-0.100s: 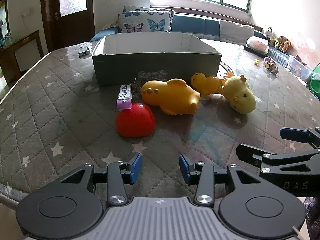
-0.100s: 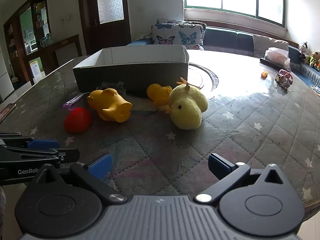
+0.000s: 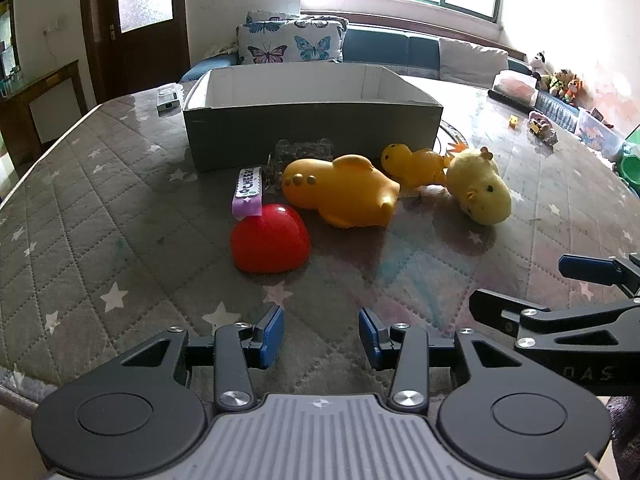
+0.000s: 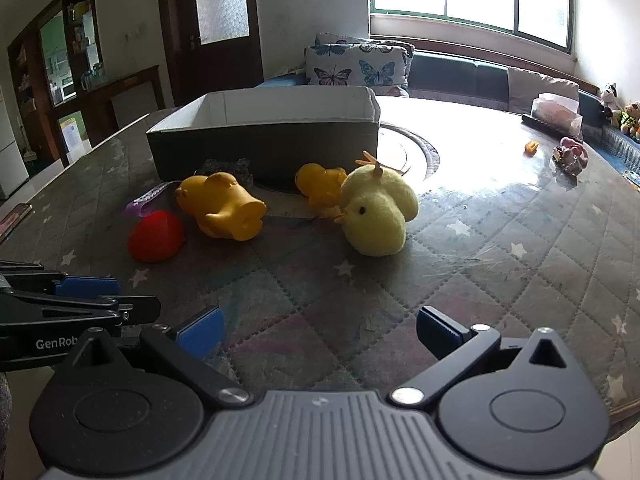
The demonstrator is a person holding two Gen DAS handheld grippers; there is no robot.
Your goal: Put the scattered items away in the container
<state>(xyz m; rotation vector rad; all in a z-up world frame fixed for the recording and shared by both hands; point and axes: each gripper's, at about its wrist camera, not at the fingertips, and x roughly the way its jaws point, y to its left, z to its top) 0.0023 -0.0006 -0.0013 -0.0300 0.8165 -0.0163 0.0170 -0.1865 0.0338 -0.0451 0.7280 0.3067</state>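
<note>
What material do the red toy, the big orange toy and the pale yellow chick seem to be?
Red toy: likely hard glossy plastic, with a sharp highlight.
Big orange toy: probably smooth rubber or vinyl, with a soft sheen and moulded bumps.
Pale yellow chick: plush or felted fabric, with a fuzzy matte surface.

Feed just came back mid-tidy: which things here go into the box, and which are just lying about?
For the job:
cardboard box
red heart toy
big rubber duck
small rubber duck
plush chick
purple label strip

Lying about:
butterfly cushion
small grey case
</note>
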